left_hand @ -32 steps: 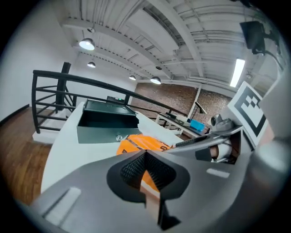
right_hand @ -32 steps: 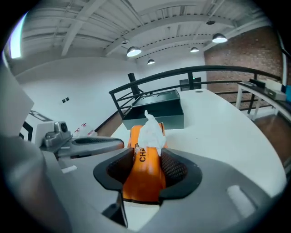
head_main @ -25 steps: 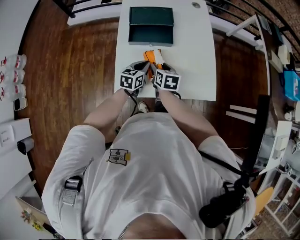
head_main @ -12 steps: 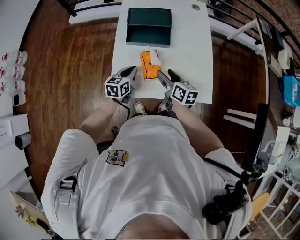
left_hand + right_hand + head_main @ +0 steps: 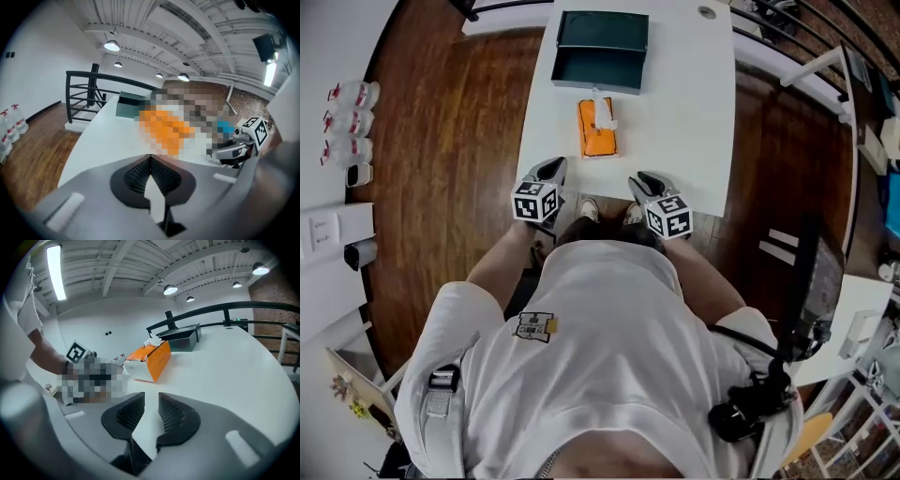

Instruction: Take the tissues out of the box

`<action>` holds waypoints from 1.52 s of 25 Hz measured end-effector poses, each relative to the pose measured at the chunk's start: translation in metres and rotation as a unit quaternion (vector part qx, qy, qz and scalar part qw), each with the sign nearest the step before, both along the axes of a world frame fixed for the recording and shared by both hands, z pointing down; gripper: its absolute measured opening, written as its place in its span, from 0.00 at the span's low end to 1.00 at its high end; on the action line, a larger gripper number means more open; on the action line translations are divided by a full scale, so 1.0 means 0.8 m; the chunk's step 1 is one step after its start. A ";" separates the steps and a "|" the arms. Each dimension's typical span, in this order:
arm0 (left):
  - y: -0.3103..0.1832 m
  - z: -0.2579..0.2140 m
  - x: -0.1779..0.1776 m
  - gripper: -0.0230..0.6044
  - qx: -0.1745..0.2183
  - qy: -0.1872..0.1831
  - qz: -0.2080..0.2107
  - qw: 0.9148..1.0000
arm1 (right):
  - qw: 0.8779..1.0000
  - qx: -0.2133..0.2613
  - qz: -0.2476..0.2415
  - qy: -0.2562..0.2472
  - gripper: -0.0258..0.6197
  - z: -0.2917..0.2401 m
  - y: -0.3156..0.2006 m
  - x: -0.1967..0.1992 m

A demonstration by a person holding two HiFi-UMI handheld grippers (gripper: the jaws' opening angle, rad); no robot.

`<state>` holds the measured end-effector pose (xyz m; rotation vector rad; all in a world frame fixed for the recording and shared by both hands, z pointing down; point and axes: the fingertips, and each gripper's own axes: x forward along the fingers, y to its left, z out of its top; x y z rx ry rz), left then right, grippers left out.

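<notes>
Left gripper (image 5: 551,170) is clenched and empty; right gripper (image 5: 645,180) stands slightly apart, closing, with nothing between; the orange tissue box (image 5: 597,131) lies on the table (image 5: 694,103) at twelve o'clock from both, untouched.

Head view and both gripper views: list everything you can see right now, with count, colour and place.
table: one, white, ahead of the person.
tissue box: one, orange, on the table's near half.
tissue: one, white, sticking out of the tissue box's far end.
open case: one, dark green, at the table's far end.
bottles: at least three, clear with red caps, far left on the floor.
railing: one, black, beyond the table.
floor: brown wood, around the table.
left gripper: grey, at the near table edge, shut, empty.
right gripper: grey, at the near table edge, jaws closing, nothing between them.
</notes>
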<state>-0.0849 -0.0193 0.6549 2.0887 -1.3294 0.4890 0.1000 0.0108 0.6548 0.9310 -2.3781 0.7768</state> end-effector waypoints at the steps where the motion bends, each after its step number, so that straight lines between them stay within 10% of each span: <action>1: -0.002 0.003 -0.002 0.04 -0.002 -0.004 -0.001 1.000 | 1.000 0.003 -0.004 0.003 0.16 0.002 -0.003 0.000; 12: 0.001 0.020 0.002 0.04 -0.009 -0.047 0.092 0.995 | 0.999 0.014 0.024 0.034 0.10 0.012 -0.012 0.001; 38: -0.007 0.006 0.000 0.04 -0.019 0.006 0.086 0.996 | 0.999 -0.013 0.031 0.032 0.04 0.012 -0.017 0.010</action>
